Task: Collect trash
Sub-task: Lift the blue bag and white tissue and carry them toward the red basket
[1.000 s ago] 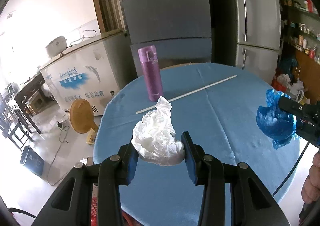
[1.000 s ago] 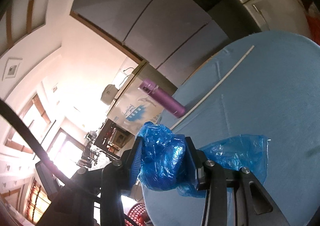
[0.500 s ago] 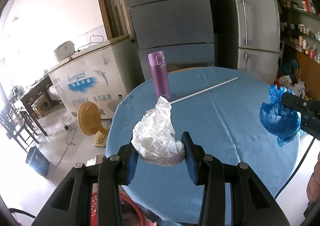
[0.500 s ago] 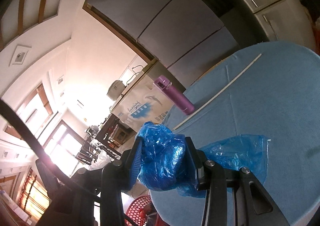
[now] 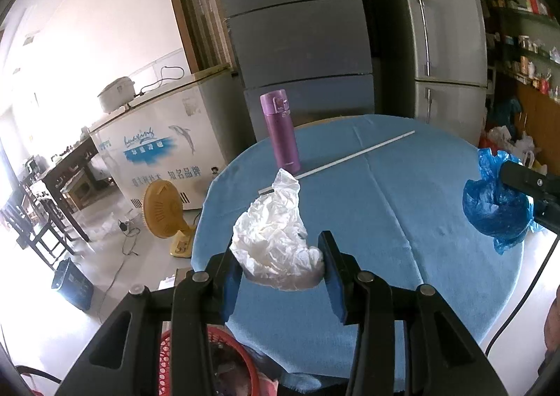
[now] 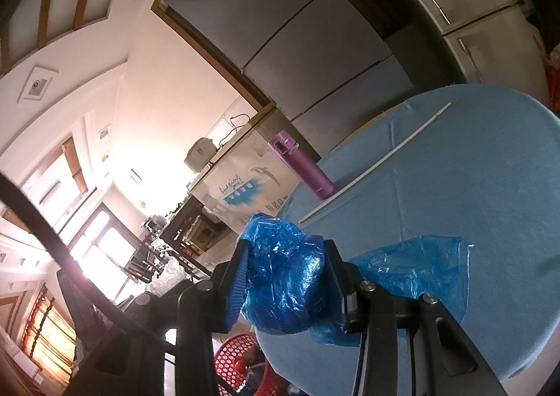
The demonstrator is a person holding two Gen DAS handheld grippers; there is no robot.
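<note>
With the left tongs (image 5: 278, 268) clamping a crumpled white plastic bag (image 5: 276, 242) and the right tongs (image 6: 287, 282) pinching a scrunched blue plastic bag (image 6: 287, 277), either slippery wad could slip free short of the red mesh basket (image 5: 224, 361).

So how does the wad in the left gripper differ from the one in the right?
The white wad in the left gripper is pale, crinkled plastic rising to a peak; the blue wad in the right gripper is a glossy blue bag with a loose flap trailing sideways. Both are crumpled, clamped between pads and held off the table.
</note>
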